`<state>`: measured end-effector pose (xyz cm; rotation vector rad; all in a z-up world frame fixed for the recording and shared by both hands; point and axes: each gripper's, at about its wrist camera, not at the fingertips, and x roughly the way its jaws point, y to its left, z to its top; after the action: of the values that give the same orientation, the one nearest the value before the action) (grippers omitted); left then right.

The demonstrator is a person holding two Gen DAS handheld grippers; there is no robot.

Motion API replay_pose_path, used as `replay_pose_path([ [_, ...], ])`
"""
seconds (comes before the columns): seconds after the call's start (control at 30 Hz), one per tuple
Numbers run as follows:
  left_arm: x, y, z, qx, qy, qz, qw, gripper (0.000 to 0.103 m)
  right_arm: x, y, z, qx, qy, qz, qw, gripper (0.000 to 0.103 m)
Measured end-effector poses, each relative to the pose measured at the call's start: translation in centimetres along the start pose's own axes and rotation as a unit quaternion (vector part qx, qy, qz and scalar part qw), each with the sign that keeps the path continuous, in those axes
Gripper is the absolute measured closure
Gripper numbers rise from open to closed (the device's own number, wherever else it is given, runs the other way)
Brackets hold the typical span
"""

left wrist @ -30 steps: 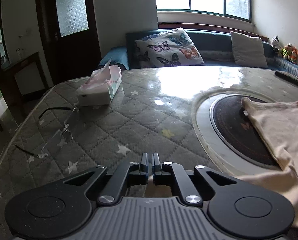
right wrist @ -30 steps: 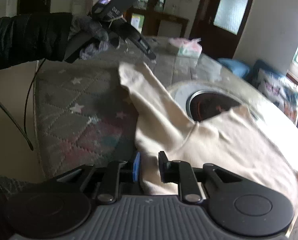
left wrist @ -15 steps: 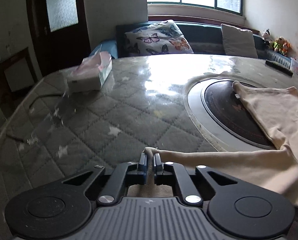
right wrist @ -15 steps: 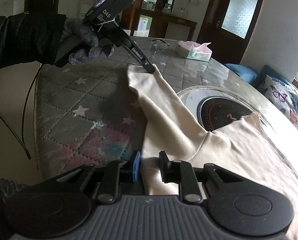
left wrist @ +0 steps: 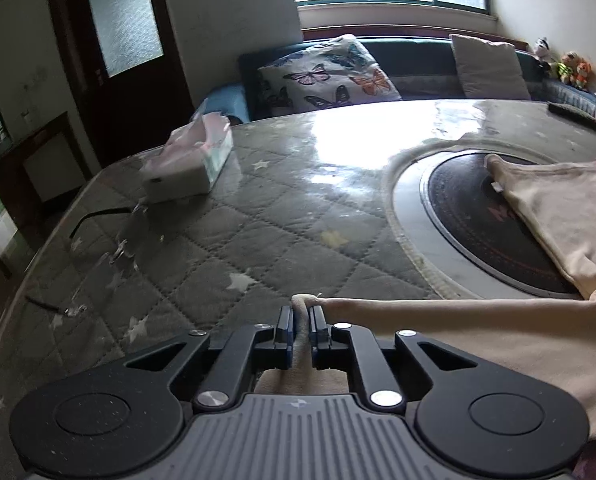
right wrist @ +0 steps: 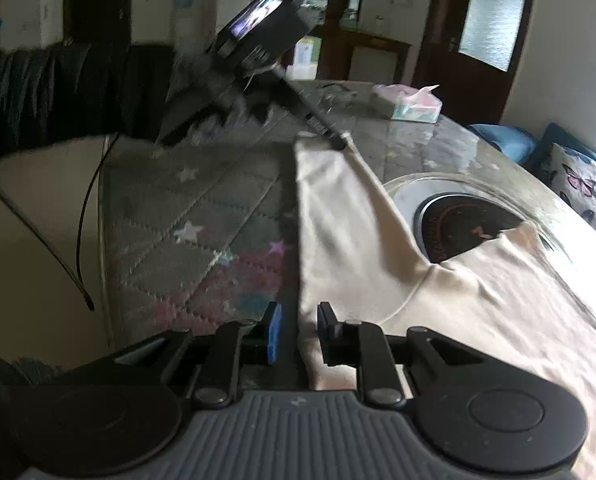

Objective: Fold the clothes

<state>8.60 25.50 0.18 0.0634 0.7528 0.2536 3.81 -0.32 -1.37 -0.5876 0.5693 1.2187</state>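
Left claw [left wrist: 301, 320] is gripping the sleeve [right wrist: 338, 200] cuff, jaws just easing. Sleeve is running long toward the right claw [right wrist: 298, 334], which is opening astride the shirt [right wrist: 498, 300] edge.

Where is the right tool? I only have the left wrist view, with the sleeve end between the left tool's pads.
Observer: The right tool is at the shirt's near edge. Its jaws have just been opening and stand apart, with the hem between them, unpinched.
Operator: How does the sleeve lie from that side?
Observer: The sleeve runs straight across the table from the armpit to the left tool. That tool's jaws have just opened a little, with the sleeve end pinched between them.
Operator: What holds the left tool?
Observer: A gloved hand.
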Motion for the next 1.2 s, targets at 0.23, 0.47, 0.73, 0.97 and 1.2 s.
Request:
replay_pose_path([
  [0.23,-2.0,-1.1,0.4,-0.002,-0.015,0.016,0.9998,0.078,-1.7,-2.5,-1.5,0.050,0.020,-0.050,0.997,0.077],
  [0.47,-5.2,-5.1,1.5,0.000,-0.048,-0.050,0.9976,0.075,-1.8,-1.4,-3.1,0.056,0.027,-0.028,0.998,0.075],
  [0.73,-3.8,-13.0,3.1,0.026,-0.035,-0.133,0.9902,0.075,-4.1,-2.9,-3.6,0.089,0.009,-0.090,0.992,0.067],
  [0.97,-0.9,-16.4,3.0,0.039,-0.004,-0.144,0.9887,0.075,-4.4,-4.0,-5.2,0.116,0.021,-0.104,0.988,0.063],
  [1.2,0.2,-15.9,2.8,0.046,0.012,-0.125,0.9911,0.072,-4.4,-4.3,-6.1,0.130,0.015,-0.099,0.986,0.061],
])
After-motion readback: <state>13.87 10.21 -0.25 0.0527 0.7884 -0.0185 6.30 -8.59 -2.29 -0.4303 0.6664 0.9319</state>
